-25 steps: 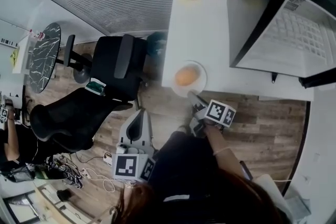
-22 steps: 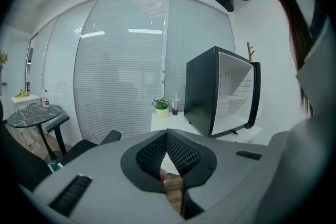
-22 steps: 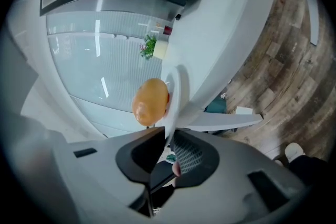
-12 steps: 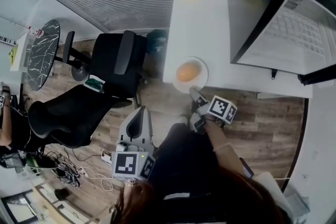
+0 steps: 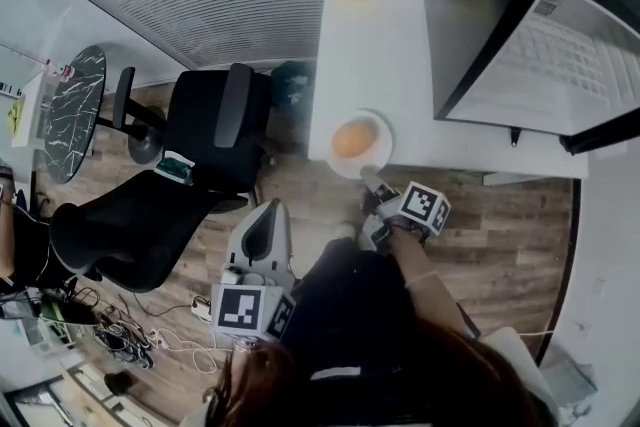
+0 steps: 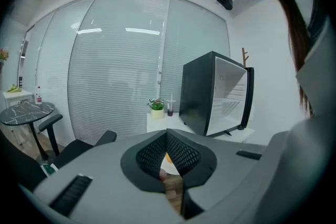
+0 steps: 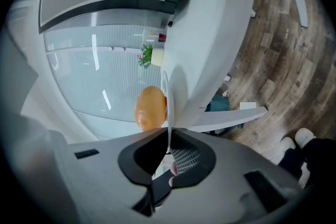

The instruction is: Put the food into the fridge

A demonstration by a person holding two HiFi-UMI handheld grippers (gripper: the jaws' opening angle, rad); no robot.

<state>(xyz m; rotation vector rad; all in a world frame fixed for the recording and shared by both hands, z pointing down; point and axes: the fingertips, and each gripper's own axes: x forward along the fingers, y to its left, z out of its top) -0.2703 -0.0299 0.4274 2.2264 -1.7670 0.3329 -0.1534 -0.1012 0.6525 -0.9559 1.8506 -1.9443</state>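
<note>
Right gripper (image 5: pixel 368 177) jaws just been closing, now pinching thin rim of plate (image 5: pixel 381 155). Bun (image 5: pixel 352 141) sitting mid-plate, left of open mini fridge (image 5: pixel 520 25). Left gripper (image 5: pixel 262 227) idling, jaws together, empty, well away from fridge. Suggesting: keeping plate level while lifting. Edge grip likely risking tilt, bun rolling off.

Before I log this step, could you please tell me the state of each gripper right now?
Left gripper: closed, empty.
Right gripper: jaws have just been closing, now gripping the rim of the plate with the bun.
</note>
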